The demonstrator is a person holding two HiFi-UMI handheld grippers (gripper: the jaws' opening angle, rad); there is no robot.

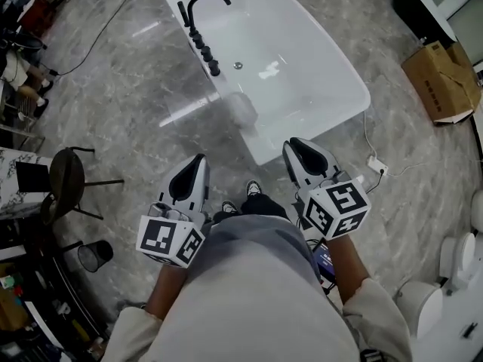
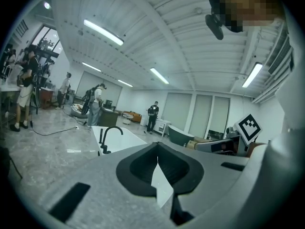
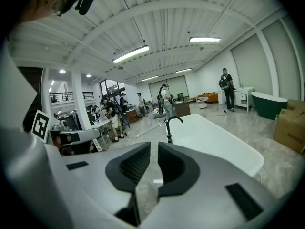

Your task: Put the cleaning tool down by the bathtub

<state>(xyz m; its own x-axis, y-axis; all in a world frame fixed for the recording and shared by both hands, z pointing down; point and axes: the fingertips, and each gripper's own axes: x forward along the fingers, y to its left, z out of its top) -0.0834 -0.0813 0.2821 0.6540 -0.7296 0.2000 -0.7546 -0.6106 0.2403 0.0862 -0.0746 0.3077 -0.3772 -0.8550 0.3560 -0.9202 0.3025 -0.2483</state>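
The white bathtub (image 1: 343, 62) with a black faucet (image 1: 202, 4) stands on the marble floor ahead of me. A pale, blurry object (image 1: 243, 110) rests against the tub's near rim; I cannot tell what it is. My left gripper (image 1: 198, 161) is held close to my body with its tips touching and nothing in them; in the left gripper view it (image 2: 157, 148) points toward the tub (image 2: 119, 142). My right gripper (image 1: 291, 145) hovers short of the tub's near end. In the right gripper view it (image 3: 153, 145) shows a narrow gap with nothing between the jaws, and the tub (image 3: 214, 142) lies beyond.
A cardboard box (image 1: 441, 78) sits right of the tub, with a power strip and cable (image 1: 376, 164) on the floor near it. At the left stand a black chair (image 1: 66, 179) and a wire bin (image 1: 94, 255). White fixtures (image 1: 453, 270) stand at the right. Several people stand far behind.
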